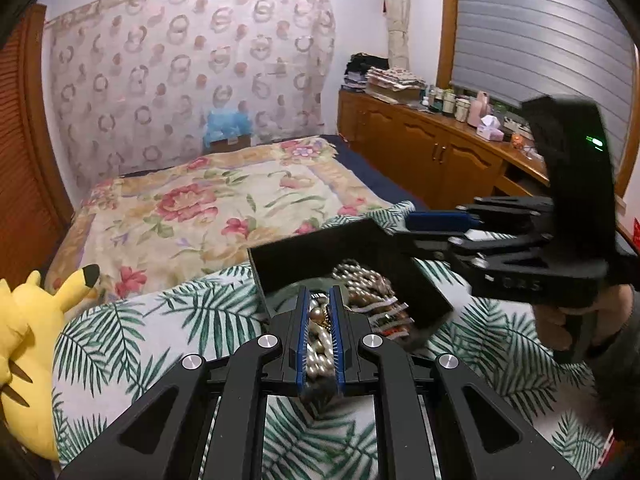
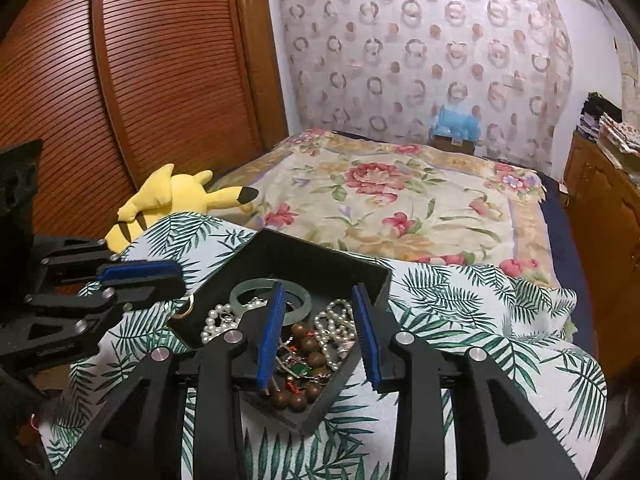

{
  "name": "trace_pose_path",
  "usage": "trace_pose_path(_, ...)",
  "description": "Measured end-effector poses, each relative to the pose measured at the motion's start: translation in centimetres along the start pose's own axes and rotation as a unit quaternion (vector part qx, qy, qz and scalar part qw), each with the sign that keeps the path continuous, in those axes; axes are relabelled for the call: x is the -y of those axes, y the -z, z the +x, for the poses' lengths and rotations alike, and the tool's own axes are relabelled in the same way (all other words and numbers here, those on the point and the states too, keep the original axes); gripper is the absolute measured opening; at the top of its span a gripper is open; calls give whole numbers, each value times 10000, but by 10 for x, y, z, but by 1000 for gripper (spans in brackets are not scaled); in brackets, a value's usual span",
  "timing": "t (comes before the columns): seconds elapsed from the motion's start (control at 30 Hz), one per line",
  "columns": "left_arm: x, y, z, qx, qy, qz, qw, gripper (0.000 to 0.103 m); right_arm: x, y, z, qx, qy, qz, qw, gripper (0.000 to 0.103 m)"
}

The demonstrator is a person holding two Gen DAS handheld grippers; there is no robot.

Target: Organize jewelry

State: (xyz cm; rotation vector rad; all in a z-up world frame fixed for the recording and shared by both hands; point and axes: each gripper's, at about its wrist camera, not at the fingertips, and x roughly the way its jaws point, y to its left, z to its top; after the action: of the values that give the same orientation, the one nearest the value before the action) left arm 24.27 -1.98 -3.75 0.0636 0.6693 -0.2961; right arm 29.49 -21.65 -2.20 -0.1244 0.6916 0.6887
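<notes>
A black jewelry box (image 2: 320, 258) sits on a palm-leaf cloth (image 2: 460, 300). It holds a pale green bangle (image 2: 256, 287), white pearl strands (image 2: 340, 324), brown wooden beads (image 2: 308, 346) and small pendants. My right gripper (image 2: 320, 320) is open above the box, its blue pads either side of the beads. My left gripper (image 1: 320, 320) is shut on a pearl necklace (image 1: 318, 354) at the near edge of the box (image 1: 300, 256). In the right wrist view the left gripper (image 2: 152, 276) is beside the box's left corner, with a gold ring (image 2: 186, 310) dangling below it.
A yellow Pikachu plush (image 2: 176, 196) lies left of the box on the bed. A floral bedspread (image 2: 400, 200) covers the bed behind. A wooden cabinet (image 1: 420, 148) with bottles and folded cloth runs along the right wall. A louvered wooden door (image 2: 140, 80) stands on the left.
</notes>
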Motion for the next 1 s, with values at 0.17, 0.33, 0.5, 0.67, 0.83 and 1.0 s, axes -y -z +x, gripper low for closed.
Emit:
trace_pose_path(0.17,-5,-10,19,-76,-93,-89,9999,9,4,8,-4,6,202,31,9998,41)
trace_pose_path(0.33,-6,-17,33,-162,-117,-124,9997,9,5,14,-11,35,315,31,9995,47)
trace_pose_path(0.5,-1,-24,39,-187,-130,-106,9997,9,6,20,-17,62,364,43,9993,47)
trace_pose_path(0.67,4,-24,41,-221,-188,-110,9995,10,5,27,-23,65,405,65,9991,47)
trace_pose_path(0.83,6,-16,30,-221,-264,-172,9993,35,1,34,-31,95,455,127,9988,47)
trace_pose_path(1.0,8,-2,8,-174,-356,-270,9988,60,-8,45,-42,160,493,228,9984,47)
